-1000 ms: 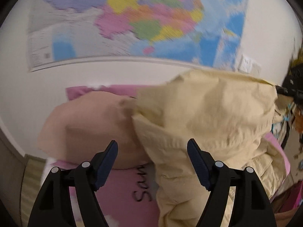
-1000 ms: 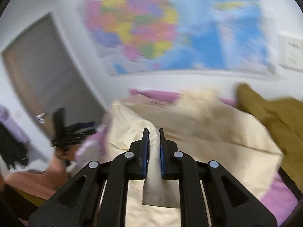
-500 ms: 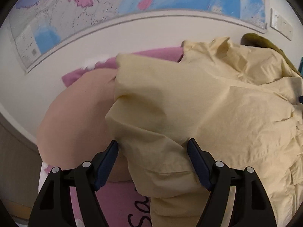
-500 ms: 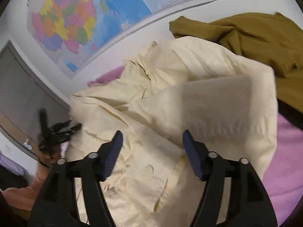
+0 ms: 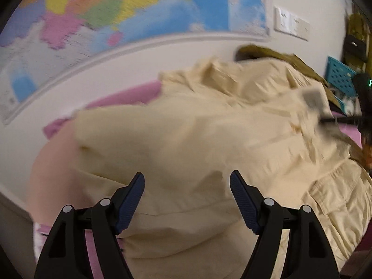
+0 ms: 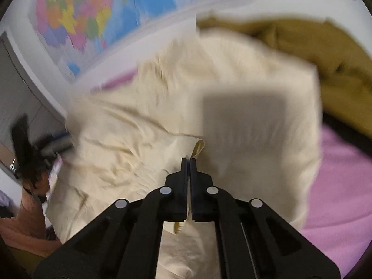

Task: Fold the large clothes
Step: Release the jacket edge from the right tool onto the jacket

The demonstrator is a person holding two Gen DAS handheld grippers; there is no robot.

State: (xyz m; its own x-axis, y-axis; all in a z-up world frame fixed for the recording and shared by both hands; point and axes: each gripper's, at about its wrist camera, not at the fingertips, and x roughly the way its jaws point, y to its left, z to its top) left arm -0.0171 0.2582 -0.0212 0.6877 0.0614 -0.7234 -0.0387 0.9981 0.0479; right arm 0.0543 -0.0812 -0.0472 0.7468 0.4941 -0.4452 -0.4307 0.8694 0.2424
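Note:
A large cream-yellow garment (image 5: 209, 139) lies crumpled over a pink bed sheet (image 5: 130, 95); it also fills the right wrist view (image 6: 232, 107). My left gripper (image 5: 187, 186) is open and empty, its blue fingertips just above the garment's near part. My right gripper (image 6: 188, 162) is shut on a fold of the cream garment near its middle. The right gripper appears in the left wrist view as a dark blurred shape at the far right edge (image 5: 337, 119).
An olive-brown garment (image 6: 320, 53) lies behind the cream one by the wall. A peach pillow (image 5: 53, 158) is at the left. A world map (image 5: 130, 7) hangs on the wall. The pink sheet (image 6: 341, 186) shows at the right.
My right gripper, open half a second ago, has shut on a fold of the cream garment. The left gripper stays open and has shifted over the garment.

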